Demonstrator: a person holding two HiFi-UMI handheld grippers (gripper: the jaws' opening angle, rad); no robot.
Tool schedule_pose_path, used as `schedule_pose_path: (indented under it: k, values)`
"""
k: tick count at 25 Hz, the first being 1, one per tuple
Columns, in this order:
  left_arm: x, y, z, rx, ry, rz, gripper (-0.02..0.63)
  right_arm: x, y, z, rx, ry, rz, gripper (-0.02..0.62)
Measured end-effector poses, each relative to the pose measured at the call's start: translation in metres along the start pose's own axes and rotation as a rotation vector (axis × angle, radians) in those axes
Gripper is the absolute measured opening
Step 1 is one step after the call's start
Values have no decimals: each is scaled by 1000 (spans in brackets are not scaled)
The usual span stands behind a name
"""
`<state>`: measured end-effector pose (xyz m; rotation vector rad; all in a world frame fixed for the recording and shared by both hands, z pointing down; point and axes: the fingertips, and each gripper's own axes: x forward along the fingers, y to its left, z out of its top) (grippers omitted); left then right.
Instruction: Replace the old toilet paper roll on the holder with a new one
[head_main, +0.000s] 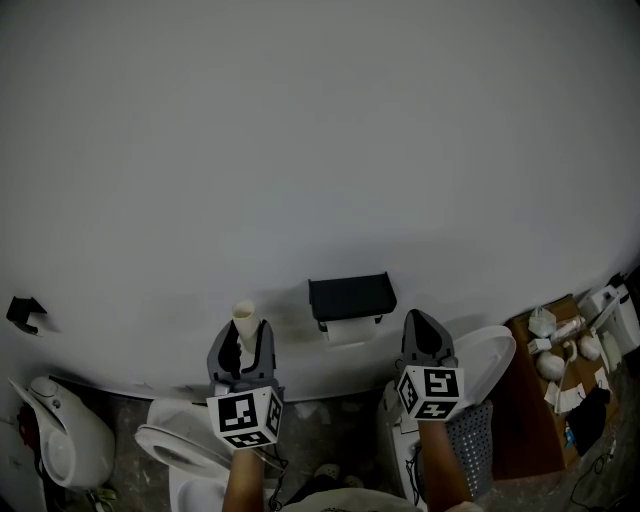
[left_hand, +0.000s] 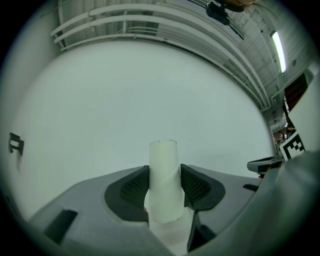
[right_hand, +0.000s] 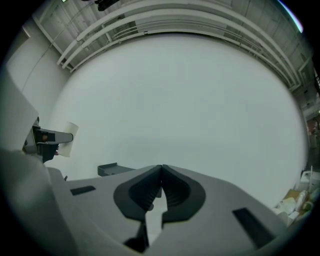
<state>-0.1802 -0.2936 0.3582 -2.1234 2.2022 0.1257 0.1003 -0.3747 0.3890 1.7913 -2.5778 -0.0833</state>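
**Left gripper holds a bare tube; right gripper closed and empty**

At the far left of the head view a small black bracket (head_main: 25, 312) sits on the white wall (head_main: 320, 130); below it stands a white rounded fixture (head_main: 70, 440), and beside that a white toilet bowl (head_main: 185, 450) low in the frame.

Next comes the left gripper (head_main: 245, 337), pointing at the wall just left of the holder; its jaws are clamped on a pale tube (head_main: 244, 314) that stands upright and rises above the fingertips. The left gripper view confirms the hold; the left gripper's (left_hand: 165, 187) ribbed pads press the tube (left_hand: 164, 175) from both sides, with its open top end clear above them.

In the middle the black toilet paper holder (head_main: 350, 295) is fixed to the wall; white paper (head_main: 350, 330) shows just under its cover. The tube is near the holder, to its left, and not touching it.

Right of the holder the right gripper (head_main: 422, 325) points at the wall at about the same height; in the right gripper view the right gripper's (right_hand: 161, 172) jaws meet tip to tip with nothing between them.

Further right a white toilet lid (head_main: 492, 360) stands raised; beyond it a brown surface (head_main: 525, 390) carries small white and dark items too small to name.
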Motion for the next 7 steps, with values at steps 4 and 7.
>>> schedule_pose_path:
  k: [4, 7]
  values:
    - [0, 2, 0, -1, 1, 0, 198, 0, 1, 0, -2, -1, -1, -9]
    - [0, 4, 0, 0, 0, -1, 198, 2, 2, 1, -1, 1, -5, -9]
